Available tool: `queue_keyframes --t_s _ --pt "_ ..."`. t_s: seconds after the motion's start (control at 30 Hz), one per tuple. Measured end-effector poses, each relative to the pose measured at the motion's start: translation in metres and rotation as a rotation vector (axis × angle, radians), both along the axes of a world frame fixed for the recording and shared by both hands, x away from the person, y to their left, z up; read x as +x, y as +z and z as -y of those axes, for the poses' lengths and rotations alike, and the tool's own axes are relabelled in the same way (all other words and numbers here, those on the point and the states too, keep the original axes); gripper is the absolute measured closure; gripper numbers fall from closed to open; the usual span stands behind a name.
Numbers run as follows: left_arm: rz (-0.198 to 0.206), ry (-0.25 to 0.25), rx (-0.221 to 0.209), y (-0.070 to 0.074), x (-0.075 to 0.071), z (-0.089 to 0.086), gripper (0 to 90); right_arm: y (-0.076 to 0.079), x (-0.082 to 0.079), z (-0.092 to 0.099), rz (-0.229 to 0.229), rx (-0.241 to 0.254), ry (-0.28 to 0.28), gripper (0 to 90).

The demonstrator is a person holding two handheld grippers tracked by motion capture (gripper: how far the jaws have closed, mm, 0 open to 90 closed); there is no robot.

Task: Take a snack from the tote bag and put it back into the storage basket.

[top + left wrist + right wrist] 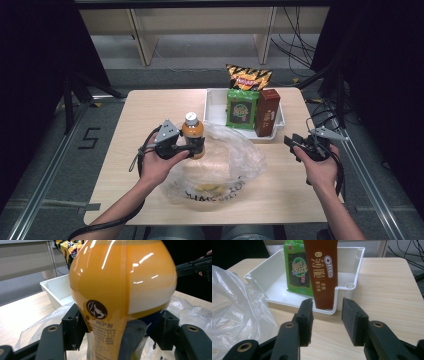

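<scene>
Wooden desk [150,110] carries a clear plastic bag [220,170] at centre and a white tray [214,107] of snack packs behind. Left gripper [192,145] has its jaws clamped on the orange bottle [192,135], upright over the bag. Right gripper [295,145] hovers near the tray, jaws half open, empty.

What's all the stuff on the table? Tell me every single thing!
Bottle: one, orange, white cap, over the bag, held.
Bag: one, clear plastic, table middle.
Tray: one, white, far side.
Green packet: one, in tray.
Brown box: one, in tray.
Chip bag: one, yellow-black, behind tray.
Table: one, light wood.
Left hand-held gripper: black, shut on bottle.
Right hand-held gripper: black, open, near tray.
</scene>
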State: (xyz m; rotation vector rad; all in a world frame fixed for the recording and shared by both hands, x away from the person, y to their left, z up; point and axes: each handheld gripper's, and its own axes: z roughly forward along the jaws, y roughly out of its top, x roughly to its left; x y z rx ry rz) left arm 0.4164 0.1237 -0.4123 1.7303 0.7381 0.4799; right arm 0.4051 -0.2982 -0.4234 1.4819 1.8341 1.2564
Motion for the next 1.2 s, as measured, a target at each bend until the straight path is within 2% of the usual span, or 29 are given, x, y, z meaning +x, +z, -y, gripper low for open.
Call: queue_keyframes --t_s 0.03,0.1,0.17,0.27,0.33,0.43,0.5,0.63,0.8,1.07,1.2 --pt "0.0 0.002 -0.004 0.0 0.0 0.0 36.6 0.0 0.0 -0.001 -0.001 0.013 -0.001 61.2" --pt "0.003 0.003 -0.003 0.002 0.002 0.0 36.6 -0.001 0.002 0.002 0.024 -0.017 0.017 61.0" --pt "0.006 0.006 -0.005 0.003 0.003 0.0 36.6 -0.002 0.002 0.003 0.024 -0.025 0.018 61.0" --pt "0.008 0.01 -0.01 0.004 0.005 -0.001 36.6 -0.001 0.002 0.001 0.027 -0.015 0.014 60.9" --pt "0.01 0.012 -0.007 0.005 0.007 -0.002 36.6 0.0 0.0 0.0 0.007 -0.011 0.0 60.9" --pt "0.01 0.014 -0.012 0.006 0.008 -0.003 36.6 -0.001 0.001 0.001 0.023 -0.017 0.005 60.9" --pt "0.012 0.015 -0.014 0.007 0.01 -0.003 36.7 -0.001 -0.001 0.001 0.0 -0.006 -0.008 60.9" --pt "0.012 0.014 -0.015 0.008 0.012 -0.003 36.7 -0.002 -0.001 0.001 0.007 -0.005 -0.01 60.8" --pt "0.016 0.009 -0.037 0.011 0.016 -0.002 36.8 -0.002 0.0 0.002 0.014 -0.018 -0.004 60.8" --pt "0.019 0.002 -0.037 0.013 0.02 0.002 36.9 -0.002 -0.001 0.002 0.012 -0.01 -0.007 60.6" --pt "0.02 0.004 -0.031 0.015 0.022 0.004 36.9 -0.003 0.0 0.003 0.017 -0.022 -0.002 60.6"
